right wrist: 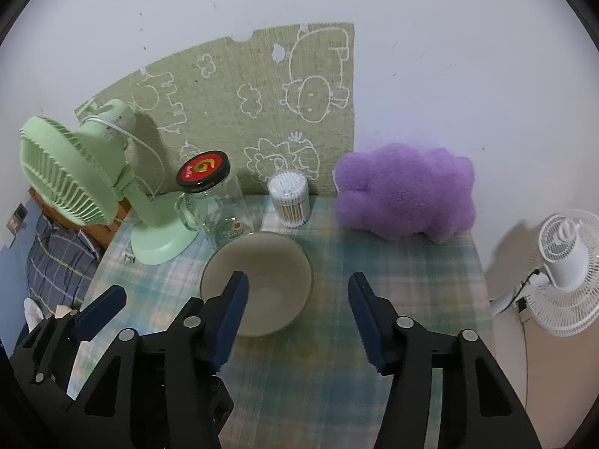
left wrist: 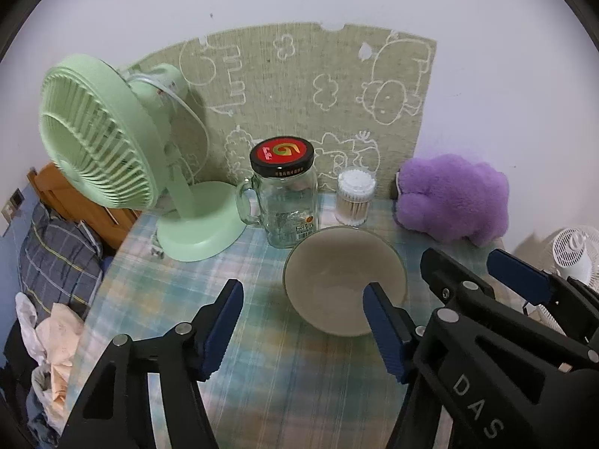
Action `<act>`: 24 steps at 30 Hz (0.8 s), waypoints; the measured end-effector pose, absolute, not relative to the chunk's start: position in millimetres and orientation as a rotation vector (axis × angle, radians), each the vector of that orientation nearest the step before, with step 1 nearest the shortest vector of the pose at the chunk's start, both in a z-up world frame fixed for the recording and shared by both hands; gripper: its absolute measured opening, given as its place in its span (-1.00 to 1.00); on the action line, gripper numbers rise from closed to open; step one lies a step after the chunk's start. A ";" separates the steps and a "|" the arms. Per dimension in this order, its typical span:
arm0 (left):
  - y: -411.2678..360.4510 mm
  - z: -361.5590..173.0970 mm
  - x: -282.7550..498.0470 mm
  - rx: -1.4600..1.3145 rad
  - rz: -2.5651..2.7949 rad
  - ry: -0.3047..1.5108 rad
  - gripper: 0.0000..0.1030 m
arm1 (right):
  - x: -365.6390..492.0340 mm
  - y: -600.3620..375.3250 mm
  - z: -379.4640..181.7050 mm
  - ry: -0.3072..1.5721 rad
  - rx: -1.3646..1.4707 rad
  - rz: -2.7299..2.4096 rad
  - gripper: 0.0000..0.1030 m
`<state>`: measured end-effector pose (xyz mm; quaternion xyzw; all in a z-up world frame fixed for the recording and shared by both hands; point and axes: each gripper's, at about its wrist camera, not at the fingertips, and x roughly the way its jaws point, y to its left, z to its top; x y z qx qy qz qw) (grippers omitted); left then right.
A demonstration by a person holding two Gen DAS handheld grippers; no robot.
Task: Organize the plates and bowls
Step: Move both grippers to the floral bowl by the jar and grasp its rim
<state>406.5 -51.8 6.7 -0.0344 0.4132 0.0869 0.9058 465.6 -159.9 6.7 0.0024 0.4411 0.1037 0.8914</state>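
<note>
A beige bowl (left wrist: 344,280) stands upright and empty on the plaid tablecloth (left wrist: 168,292); it also shows in the right wrist view (right wrist: 258,284). My left gripper (left wrist: 303,327) is open and empty, its right fingertip over the bowl's near right rim. My right gripper (right wrist: 297,318) is open and empty, its left fingertip over the bowl's near left part. The right gripper also shows in the left wrist view (left wrist: 486,273), just right of the bowl. The left gripper shows at the lower left of the right wrist view (right wrist: 101,312). No plate is in view.
Behind the bowl stand a glass jar with a black-and-red lid (left wrist: 286,202), a tub of cotton swabs (left wrist: 355,196), a green desk fan (left wrist: 112,161) and a purple plush toy (left wrist: 453,198). A white fan (right wrist: 565,269) stands off the table's right edge. Bedding lies left.
</note>
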 end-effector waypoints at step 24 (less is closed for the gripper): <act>-36.6 -78.0 487.8 -0.056 0.207 1.003 -0.45 | 547.3 -141.1 -88.0 1.060 0.009 0.192 -0.36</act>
